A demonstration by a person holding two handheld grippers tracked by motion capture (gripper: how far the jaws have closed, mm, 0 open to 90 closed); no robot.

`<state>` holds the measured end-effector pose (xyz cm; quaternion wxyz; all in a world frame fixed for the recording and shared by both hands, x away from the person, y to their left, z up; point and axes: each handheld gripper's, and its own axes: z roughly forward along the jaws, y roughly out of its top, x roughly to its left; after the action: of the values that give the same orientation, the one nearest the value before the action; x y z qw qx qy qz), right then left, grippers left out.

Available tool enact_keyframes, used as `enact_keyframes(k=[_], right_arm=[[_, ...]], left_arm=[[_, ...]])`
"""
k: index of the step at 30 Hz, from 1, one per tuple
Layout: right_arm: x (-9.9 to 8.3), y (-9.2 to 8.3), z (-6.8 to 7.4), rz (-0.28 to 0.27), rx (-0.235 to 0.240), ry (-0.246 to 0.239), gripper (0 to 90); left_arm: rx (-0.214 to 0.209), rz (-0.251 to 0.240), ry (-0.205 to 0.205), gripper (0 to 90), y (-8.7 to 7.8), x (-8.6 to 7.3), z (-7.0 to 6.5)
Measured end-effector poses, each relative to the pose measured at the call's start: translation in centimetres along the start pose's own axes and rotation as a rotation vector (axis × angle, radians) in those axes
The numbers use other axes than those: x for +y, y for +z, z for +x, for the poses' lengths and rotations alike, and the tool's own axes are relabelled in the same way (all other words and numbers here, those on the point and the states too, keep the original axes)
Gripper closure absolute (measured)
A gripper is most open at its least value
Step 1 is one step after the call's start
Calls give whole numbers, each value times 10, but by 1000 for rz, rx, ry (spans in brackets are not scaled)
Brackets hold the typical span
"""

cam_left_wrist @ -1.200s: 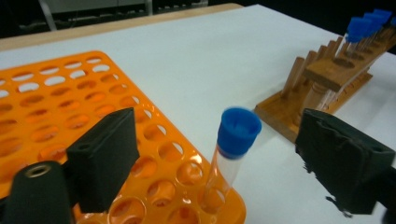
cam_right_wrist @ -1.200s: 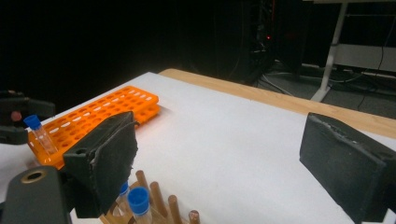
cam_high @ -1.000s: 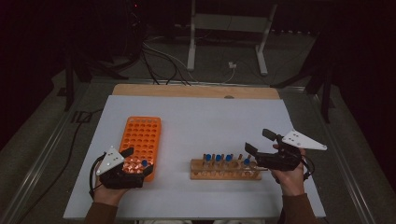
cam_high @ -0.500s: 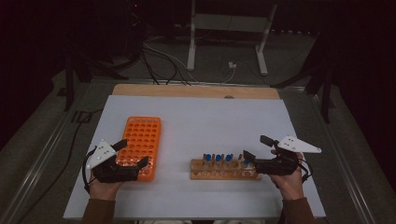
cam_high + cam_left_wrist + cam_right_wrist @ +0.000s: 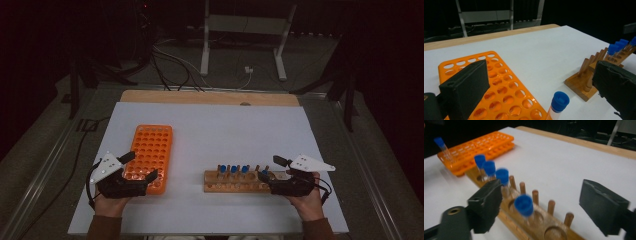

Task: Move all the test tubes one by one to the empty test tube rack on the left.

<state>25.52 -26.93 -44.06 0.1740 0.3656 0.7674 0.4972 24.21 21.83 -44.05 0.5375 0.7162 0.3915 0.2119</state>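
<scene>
My right gripper sits low at the right end of the wooden rack, and its jaws have just been closing in, though they are apart with a wide gap. In the right gripper view, a blue-capped tube stands between the two black jaws, seated in a hole of the rack, and neither pad touches it that I can tell; the view is blurred. Beyond it in the same row stand three more capped tubes, and a line of bare wooden pegs runs beside them.

My left gripper rests at the near end of the orange rack, jaws apart. In the left gripper view a single blue-capped tube rises between those jaws at the near corner of the orange rack, standing free of both pads. The rest of its holes in view look empty.

The two racks lie well apart on the white desk, the orange one to the left with its long side running away from me, the wooden one to the right lying crosswise. A strip of bare wood edges the desk's far side.
</scene>
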Motion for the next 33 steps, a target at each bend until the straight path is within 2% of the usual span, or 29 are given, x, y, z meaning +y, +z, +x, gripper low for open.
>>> enact_keyframes(k=[2, 8, 10, 14, 22, 33], right_arm=[[-5, 0, 0, 7, 7, -3, 259], [-16, -1, 1, 30, 45, -25, 489], [-17, 0, 2, 40, 44, -37, 551], [-19, 3, 4, 51, 53, -56, 637], [-19, 7, 6, 59, 38, -94, 756], [-15, 5, 7, 59, 17, -114, 769]], left_arm=[[1, 4, 0, 14, 1, 0, -1], [4, 7, -3, 14, 2, -1, -1], [5, 8, -6, 14, 2, -1, 0], [5, 7, -7, 15, 2, -2, 0], [2, 12, -2, 14, 3, -2, -1], [-4, 14, 3, 14, 3, -2, -2]])
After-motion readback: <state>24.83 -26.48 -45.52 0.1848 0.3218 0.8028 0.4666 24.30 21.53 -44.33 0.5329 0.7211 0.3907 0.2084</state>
